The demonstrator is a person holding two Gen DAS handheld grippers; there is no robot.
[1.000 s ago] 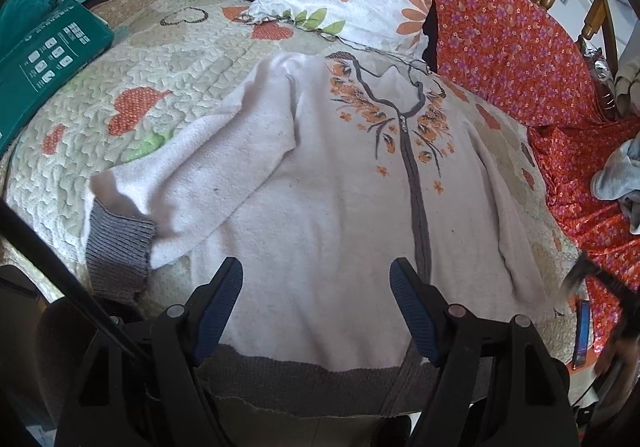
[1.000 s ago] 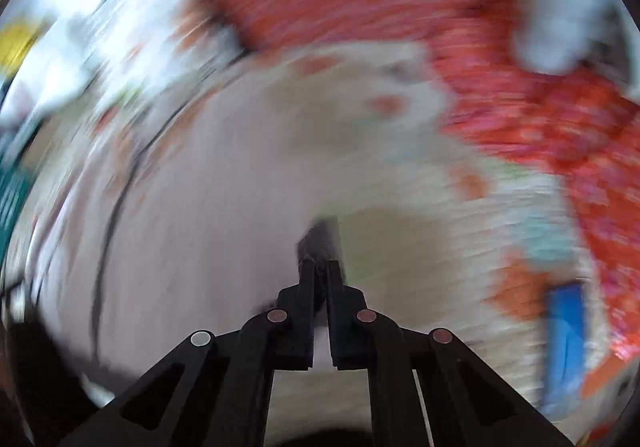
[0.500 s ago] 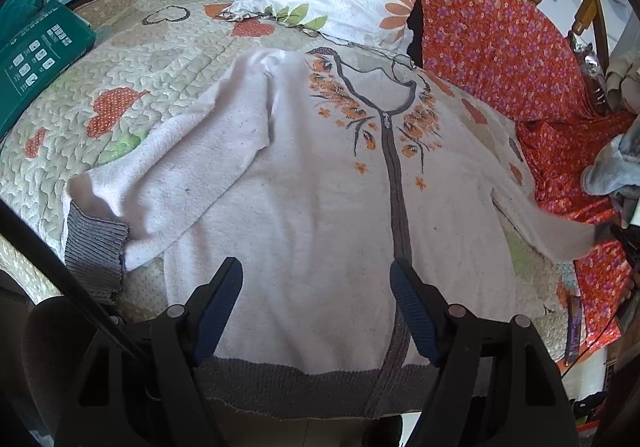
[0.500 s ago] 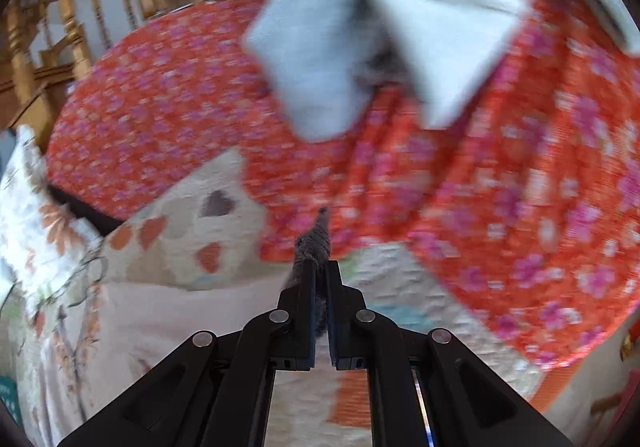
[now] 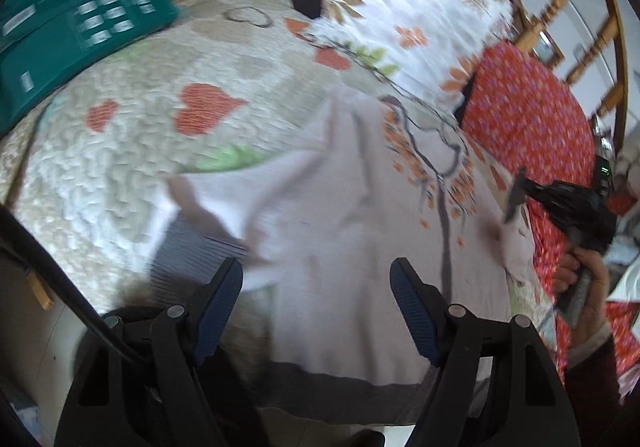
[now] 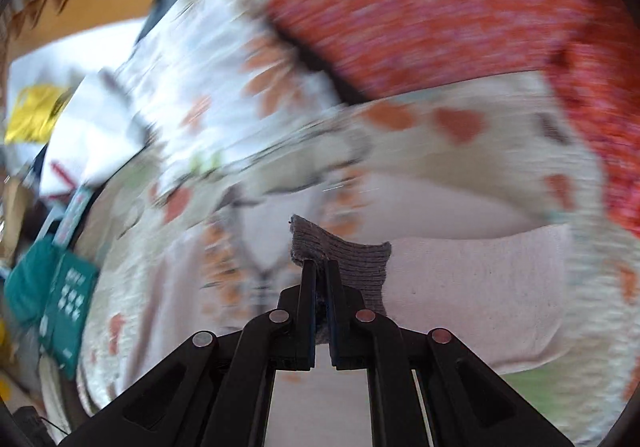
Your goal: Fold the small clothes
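Observation:
A pale pink zip cardigan (image 5: 344, 207) with orange leaf embroidery and grey ribbing lies face up on the quilted bed cover (image 5: 120, 151). Its left sleeve, ending in a grey cuff (image 5: 192, 247), lies spread out to the side. My left gripper (image 5: 316, 287) hovers open over the lower left of the cardigan with nothing between its fingers. My right gripper (image 6: 319, 267) is shut on the grey cuff (image 6: 344, 251) of the right sleeve (image 6: 476, 283), which it holds lifted over the cardigan's chest. In the left wrist view the right gripper (image 5: 516, 191) shows at the right, held by a hand (image 5: 588, 279).
A floral pillow (image 5: 404, 15) and an orange flowered cloth (image 5: 528, 119) lie behind the cardigan. A green box (image 5: 76, 31) sits at the far left of the bed. Wooden chair backs (image 5: 560, 3) stand beyond the bed, which drops off at its near edge (image 5: 44, 299).
My right gripper has swung back from the orange cloth toward the cardigan's middle, carrying the sleeve cuff over the chest. My left gripper has shifted left toward the other sleeve.

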